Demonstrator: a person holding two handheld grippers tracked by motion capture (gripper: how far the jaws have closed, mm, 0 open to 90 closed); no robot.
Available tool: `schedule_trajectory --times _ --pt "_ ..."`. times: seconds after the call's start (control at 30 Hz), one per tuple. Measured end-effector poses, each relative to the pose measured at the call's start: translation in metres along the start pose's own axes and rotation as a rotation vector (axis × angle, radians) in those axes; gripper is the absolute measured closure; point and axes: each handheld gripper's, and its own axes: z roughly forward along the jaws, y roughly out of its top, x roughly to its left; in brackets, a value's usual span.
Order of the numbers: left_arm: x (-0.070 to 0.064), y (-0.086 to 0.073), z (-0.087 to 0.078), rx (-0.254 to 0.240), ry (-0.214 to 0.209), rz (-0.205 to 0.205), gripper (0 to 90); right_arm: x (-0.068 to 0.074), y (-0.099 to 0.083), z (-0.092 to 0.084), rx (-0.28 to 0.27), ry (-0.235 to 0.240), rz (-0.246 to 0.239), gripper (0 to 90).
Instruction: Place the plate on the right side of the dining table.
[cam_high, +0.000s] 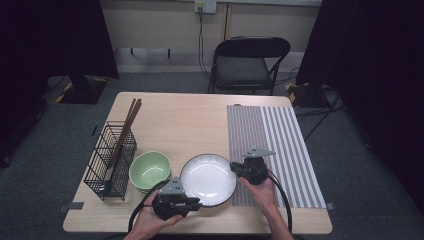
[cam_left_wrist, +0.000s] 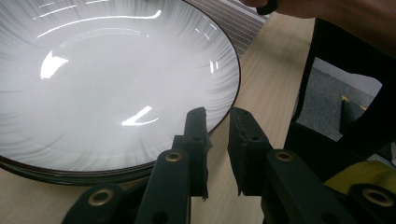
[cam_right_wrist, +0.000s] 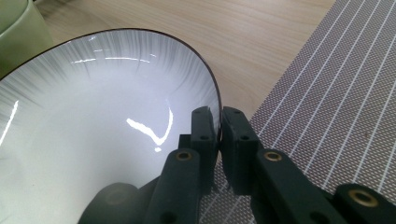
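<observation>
A white plate (cam_high: 207, 179) with a dark rim lies on the wooden table (cam_high: 180, 122), its right edge over the striped placemat (cam_high: 277, 150). My left gripper (cam_high: 196, 203) is at the plate's near left rim. In the left gripper view the plate (cam_left_wrist: 107, 79) has its rim between the jaws of my left gripper (cam_left_wrist: 217, 122), and a gap still shows between the jaws. My right gripper (cam_high: 235, 168) is at the plate's right rim. In the right gripper view my right gripper (cam_right_wrist: 219, 116) is shut tight on the rim of the plate (cam_right_wrist: 93, 140).
A green bowl (cam_high: 150, 170) sits just left of the plate, its side showing in the right gripper view (cam_right_wrist: 18, 37). Farther left stands a black wire rack (cam_high: 110, 160) holding chopsticks (cam_high: 127, 125) and a spoon. A black folding chair (cam_high: 250, 60) stands beyond the table.
</observation>
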Motion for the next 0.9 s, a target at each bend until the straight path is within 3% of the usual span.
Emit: schedule_trajectory --times 0.27,0.7,0.9 --pt "0.0025 -0.0017 0.0019 -0.016 -0.015 -0.023 82.1 -0.0017 0.0003 0.0013 -0.007 0.012 0.019 84.3" --pt "0.0042 -0.0030 0.0060 0.012 0.002 -0.019 82.9 -0.0034 0.0039 -0.0033 -0.047 0.006 0.023 88.3" --pt "0.0057 -0.0034 0.0058 0.015 -0.004 -0.033 84.2 -0.0054 0.0030 0.0017 -0.027 0.019 0.041 82.8"
